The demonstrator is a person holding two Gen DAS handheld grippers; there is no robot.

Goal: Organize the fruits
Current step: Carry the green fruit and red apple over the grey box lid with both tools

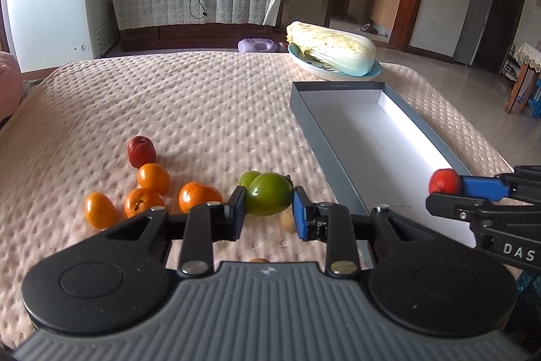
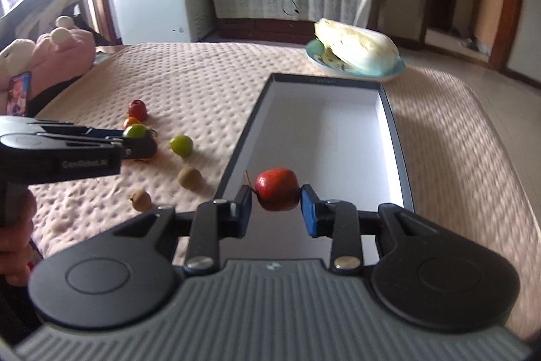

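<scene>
- The red fruit (image 2: 277, 189) is pinched between the pads of the right hand-held gripper (image 2: 276, 208), over the near end of the open grey box (image 2: 394, 124). It is round and smooth, so a light grip could let it slip out and bounce over the box wall.
- The large green fruit (image 1: 268, 194) is clamped in the left hand-held gripper (image 1: 268, 212), just left of the box and above the bed (image 1: 203, 97). A smaller green fruit (image 1: 248, 178) sits right behind it.
- The 2 hand-held grippers are near each other at the box's near end. If both go to the box together, they may collide.
- Left of the box lie 4 oranges (image 1: 199, 197), another red fruit (image 1: 141, 152) and 2 small brown fruits (image 2: 190, 178). The soft bed cover lets them roll if they are nudged.
- The box is light, I think, and a push on its rim may shift it toward the cabbage plate (image 1: 373, 71) beyond it.
</scene>
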